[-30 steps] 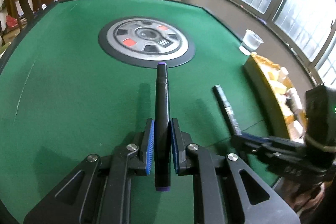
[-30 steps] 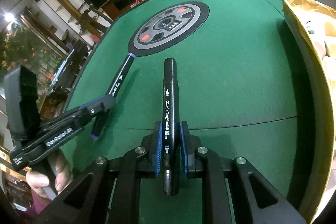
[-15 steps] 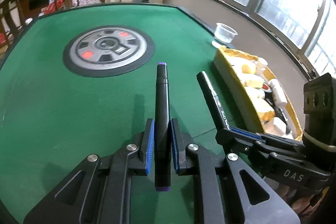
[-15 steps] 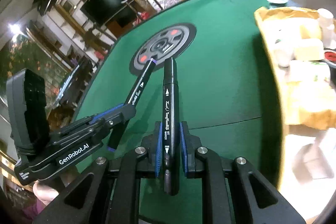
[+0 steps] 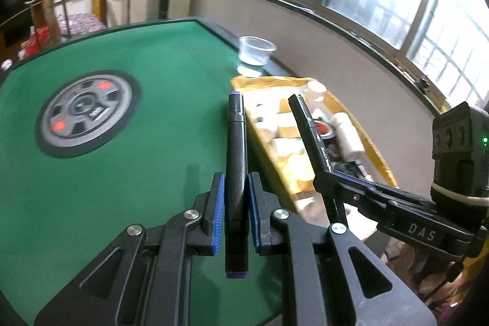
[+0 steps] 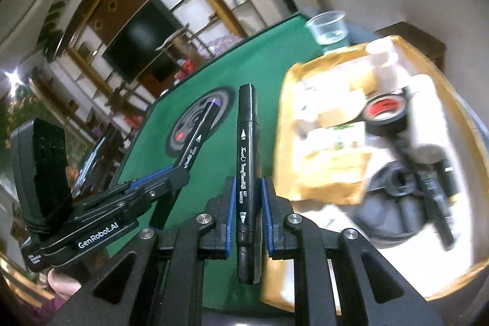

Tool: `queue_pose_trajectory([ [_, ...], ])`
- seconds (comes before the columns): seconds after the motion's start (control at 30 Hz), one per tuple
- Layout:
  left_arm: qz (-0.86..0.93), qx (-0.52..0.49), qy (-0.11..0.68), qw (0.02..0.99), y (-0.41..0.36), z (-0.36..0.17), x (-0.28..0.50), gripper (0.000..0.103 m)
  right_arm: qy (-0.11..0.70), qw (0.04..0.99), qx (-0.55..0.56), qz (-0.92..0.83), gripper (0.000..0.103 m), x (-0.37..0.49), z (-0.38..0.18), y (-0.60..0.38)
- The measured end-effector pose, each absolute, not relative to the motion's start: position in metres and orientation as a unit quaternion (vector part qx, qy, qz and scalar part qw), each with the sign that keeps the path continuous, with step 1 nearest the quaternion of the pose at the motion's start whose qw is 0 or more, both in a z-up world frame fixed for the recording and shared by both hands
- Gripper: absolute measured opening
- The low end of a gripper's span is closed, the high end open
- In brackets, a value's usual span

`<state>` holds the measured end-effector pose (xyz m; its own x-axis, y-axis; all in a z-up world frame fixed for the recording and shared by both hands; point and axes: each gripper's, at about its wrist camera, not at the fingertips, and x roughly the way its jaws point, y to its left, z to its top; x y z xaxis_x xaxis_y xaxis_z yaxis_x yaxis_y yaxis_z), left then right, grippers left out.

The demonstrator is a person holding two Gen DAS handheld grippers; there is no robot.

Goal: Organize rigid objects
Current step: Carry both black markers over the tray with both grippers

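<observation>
Left claw [image 5: 237, 214] clamps a purple-capped marker [image 5: 236, 161] mid-barrel, right claw [image 6: 247, 211] a black marker [image 6: 247, 161]; both held off the green tabletop [image 5: 122, 188], pointing toward the yellow tray [image 6: 287, 100] at right, likely for drop-off.

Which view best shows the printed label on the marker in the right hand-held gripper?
The right wrist view: the black marker faces the camera with its white lettering sharp and readable. In the left wrist view the same marker shows obliquely, with only small, unreadable print.
</observation>
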<state>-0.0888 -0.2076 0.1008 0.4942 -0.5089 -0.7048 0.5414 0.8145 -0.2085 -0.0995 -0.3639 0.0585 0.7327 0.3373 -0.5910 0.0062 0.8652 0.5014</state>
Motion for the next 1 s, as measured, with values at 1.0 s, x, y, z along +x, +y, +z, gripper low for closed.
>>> queue_pose_trajectory([
  [1.0, -0.325, 0.050, 0.432, 0.840, -0.307, 0.064, -0.096, 0.012, 0.367, 0.899, 0.238, -0.006, 0.014, -0.112, 0.050, -0.428],
])
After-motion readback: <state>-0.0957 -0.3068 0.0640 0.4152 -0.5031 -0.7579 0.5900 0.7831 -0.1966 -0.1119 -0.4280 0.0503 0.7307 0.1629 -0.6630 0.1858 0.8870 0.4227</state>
